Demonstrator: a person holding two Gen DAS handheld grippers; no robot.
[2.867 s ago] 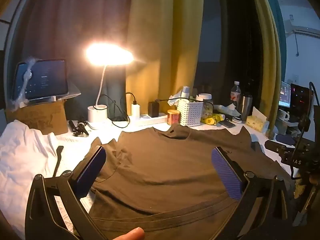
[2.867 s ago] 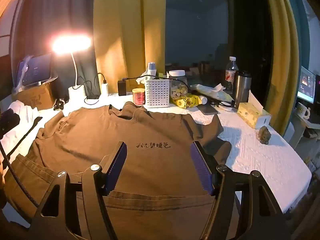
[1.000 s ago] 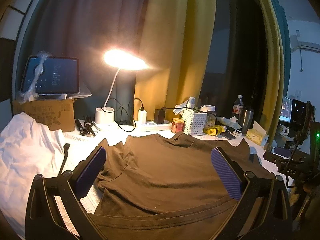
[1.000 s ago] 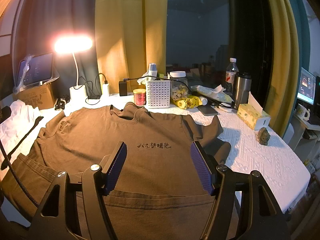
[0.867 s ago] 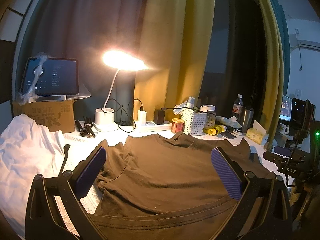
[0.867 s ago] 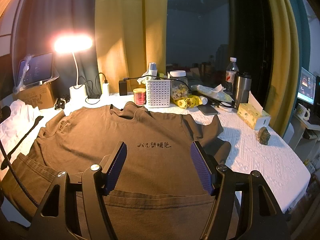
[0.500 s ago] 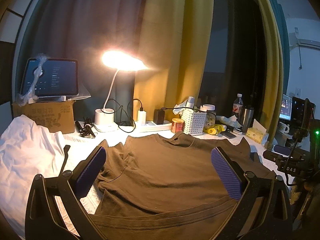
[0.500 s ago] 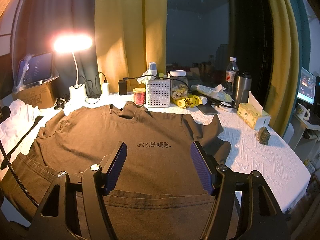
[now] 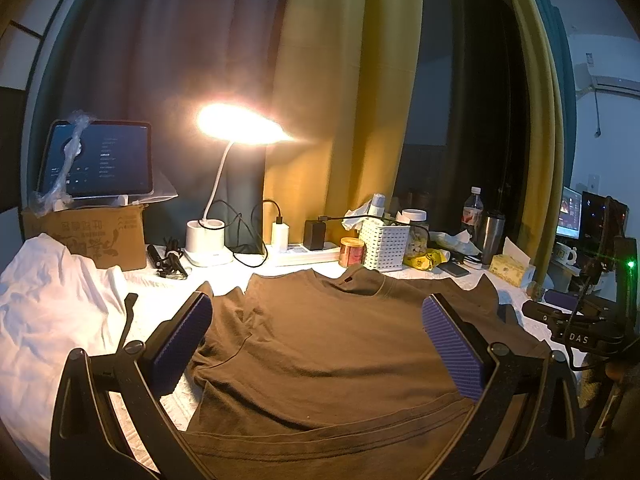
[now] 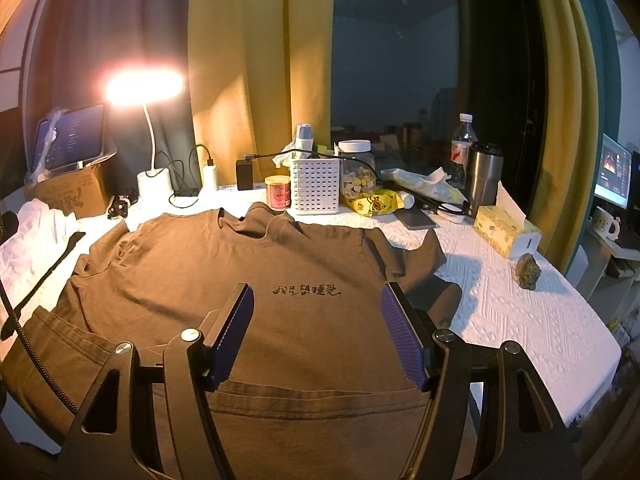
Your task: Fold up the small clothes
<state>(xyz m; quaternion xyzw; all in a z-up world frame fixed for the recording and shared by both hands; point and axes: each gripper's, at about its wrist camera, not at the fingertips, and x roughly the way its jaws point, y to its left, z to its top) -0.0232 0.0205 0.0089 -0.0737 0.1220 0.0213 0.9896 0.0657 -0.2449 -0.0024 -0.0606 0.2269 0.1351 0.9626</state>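
T-shirt (image 10: 248,280) lies flat before a snack-filled jar (image 10: 357,178).

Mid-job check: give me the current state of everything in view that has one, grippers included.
left gripper: open, empty
right gripper: open, empty
brown T-shirt: spread flat, unfolded, print up
desk lamp: lit
tablet: screen on
steel tumbler: upright, lidded
water bottle: upright, capped
tissue box: tissue sticking out
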